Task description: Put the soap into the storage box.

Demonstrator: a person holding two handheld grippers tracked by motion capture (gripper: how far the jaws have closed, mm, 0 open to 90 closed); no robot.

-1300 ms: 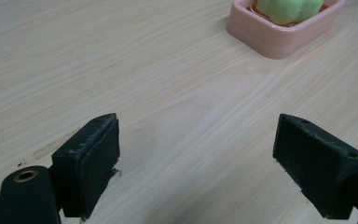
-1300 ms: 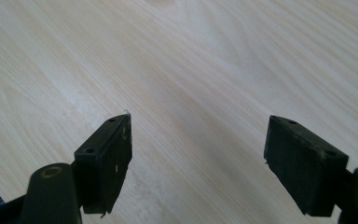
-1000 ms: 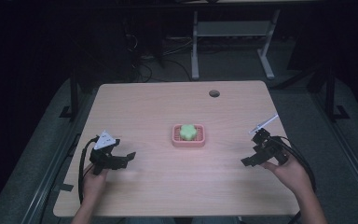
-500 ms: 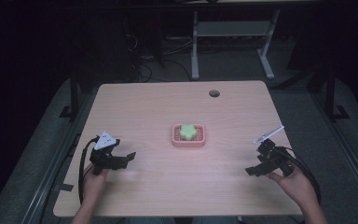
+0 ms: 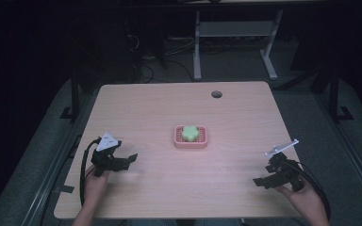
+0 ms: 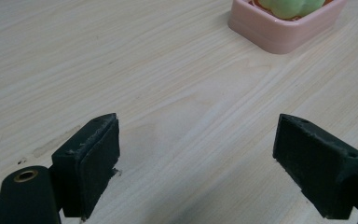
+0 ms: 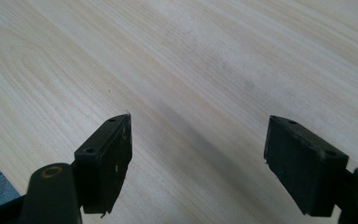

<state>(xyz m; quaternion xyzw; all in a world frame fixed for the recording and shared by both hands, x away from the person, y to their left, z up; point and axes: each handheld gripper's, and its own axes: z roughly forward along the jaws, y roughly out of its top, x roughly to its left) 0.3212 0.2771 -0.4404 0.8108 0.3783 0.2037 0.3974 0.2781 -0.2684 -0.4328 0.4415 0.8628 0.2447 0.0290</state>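
Tabletop [image 5: 179, 188] of pale wood grain, rounded at the corners, carries a round cable hole [image 5: 216, 94] near its far edge. At its middle sits a pink square dish [image 5: 190, 137] with a green lobed soap [image 5: 190, 133] resting inside it; in the left gripper view the same dish rises at the top right, its rim glossy and the green piece lying within it.

The left gripper [image 5: 121, 161] lies near the front left of the table, held by a hand [image 5: 94, 186] coming in from the bottom edge, a grey three-cornered plate on top and a black cable looping down beside it. Its jaws stand wide apart with bare wood between them, pointing toward the dish, which is well apart from them.

The right gripper [image 5: 264, 181] is near the front right corner, held in the other hand [image 5: 306, 202], its jaws likewise spread wide with nothing between them. In the right gripper view they hang over plain wood close to the table's edge, where a sliver of grey floor shows at the lower left.

Around the table the room is dark: grey carpeted floor, the legs of a white frame [image 5: 235, 33] beyond the far edge, and loose cables [image 5: 146, 70] trailing on the floor behind
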